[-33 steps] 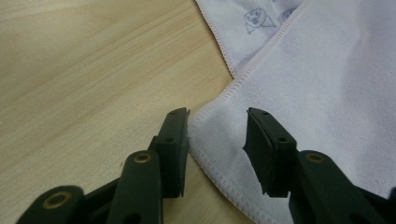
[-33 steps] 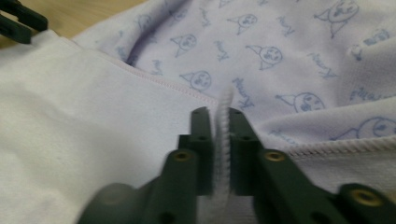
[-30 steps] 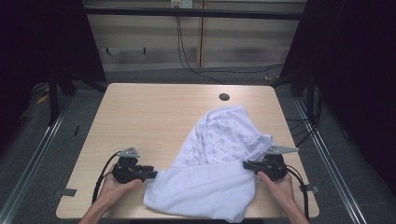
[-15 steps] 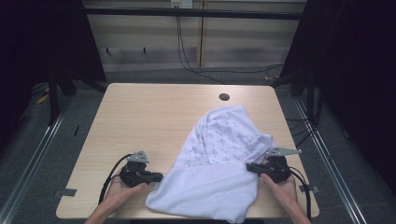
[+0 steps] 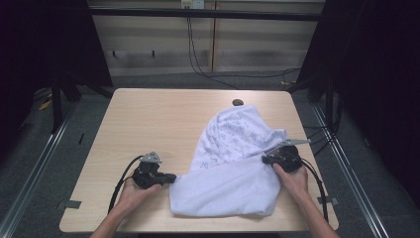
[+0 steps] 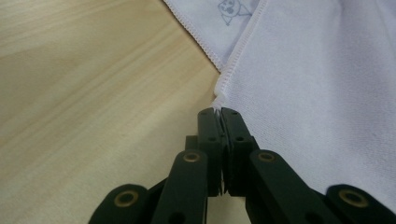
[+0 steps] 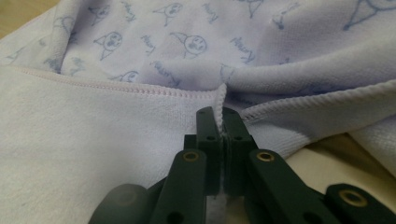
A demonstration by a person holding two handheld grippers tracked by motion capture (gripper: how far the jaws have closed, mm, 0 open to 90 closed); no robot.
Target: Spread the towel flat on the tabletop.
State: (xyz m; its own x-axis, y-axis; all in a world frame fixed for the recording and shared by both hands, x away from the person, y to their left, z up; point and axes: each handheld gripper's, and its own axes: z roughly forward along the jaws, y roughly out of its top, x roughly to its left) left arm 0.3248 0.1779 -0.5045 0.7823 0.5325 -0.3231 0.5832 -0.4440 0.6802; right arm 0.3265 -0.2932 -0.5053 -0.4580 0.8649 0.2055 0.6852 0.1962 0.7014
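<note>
Now I have both grippers clamped on the white printed towel [image 5: 233, 168], which lies crumpled on the near right part of the wooden table [image 5: 148, 119]. My left gripper [image 5: 171, 177] has just closed its jaws on the stitched hem at the towel's near-left corner; in the left gripper view the pads [image 6: 218, 123] pinch that corner, with the cloth spreading away ahead and to the right. My right gripper [image 5: 265, 159] holds a hem fold on the towel's right side, the jaws pressed together on the edge [image 7: 219, 100]. So the towel lies between my two hands, its long axis running from the near edge toward the far right, and each hand is right at its own edge. I judge the coming move turns on drawing those two held points apart. The print shows small cartoon faces [image 7: 195, 43] with short words beside them, too blurred for me to read. No brand label is visible.
</note>
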